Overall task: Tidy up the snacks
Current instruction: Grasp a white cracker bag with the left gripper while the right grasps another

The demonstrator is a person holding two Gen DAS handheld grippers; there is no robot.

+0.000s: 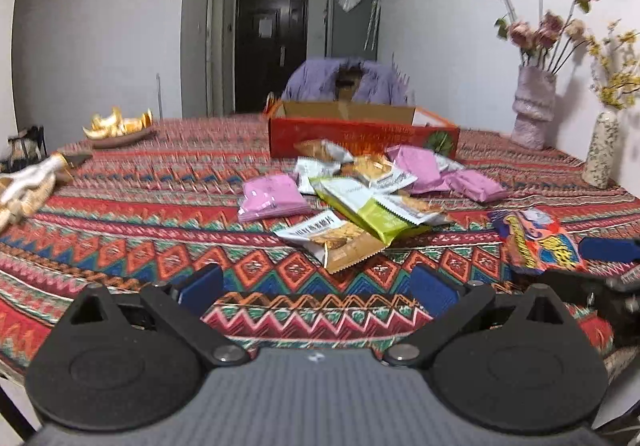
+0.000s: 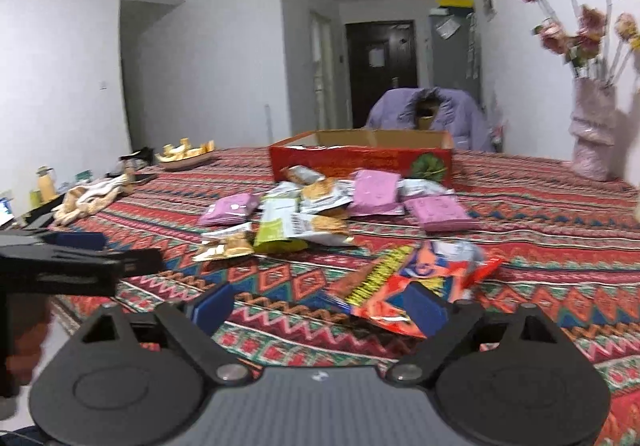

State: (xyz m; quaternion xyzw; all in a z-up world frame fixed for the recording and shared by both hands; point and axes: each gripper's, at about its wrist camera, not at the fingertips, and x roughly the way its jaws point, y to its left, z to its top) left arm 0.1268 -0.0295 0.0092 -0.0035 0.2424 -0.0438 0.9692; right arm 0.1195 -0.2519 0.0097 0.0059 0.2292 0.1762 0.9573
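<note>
A pile of snack packets lies mid-table: pink packets point(image 1: 271, 197), a green packet point(image 1: 362, 207) and white-and-brown cracker packets point(image 1: 334, 238). The pile also shows in the right wrist view point(image 2: 304, 205). Behind it stands an open red cardboard box point(image 1: 360, 133), also in the right wrist view point(image 2: 360, 161). A colourful orange-blue packet point(image 1: 536, 238) lies at the right, and in the right wrist view point(image 2: 400, 282). My left gripper point(image 1: 316, 288) is open and empty above the cloth, short of the pile. My right gripper point(image 2: 320, 306) is open, its right finger at the colourful packet's near edge.
A patterned red tablecloth point(image 1: 160, 205) covers the table. Vases with flowers point(image 1: 534, 105) stand at the right. A dish of gold wrapped items point(image 1: 120, 127) sits far left, with cloth clutter point(image 1: 28, 185) at the left edge. A chair with a purple jacket point(image 1: 344, 81) is behind the box.
</note>
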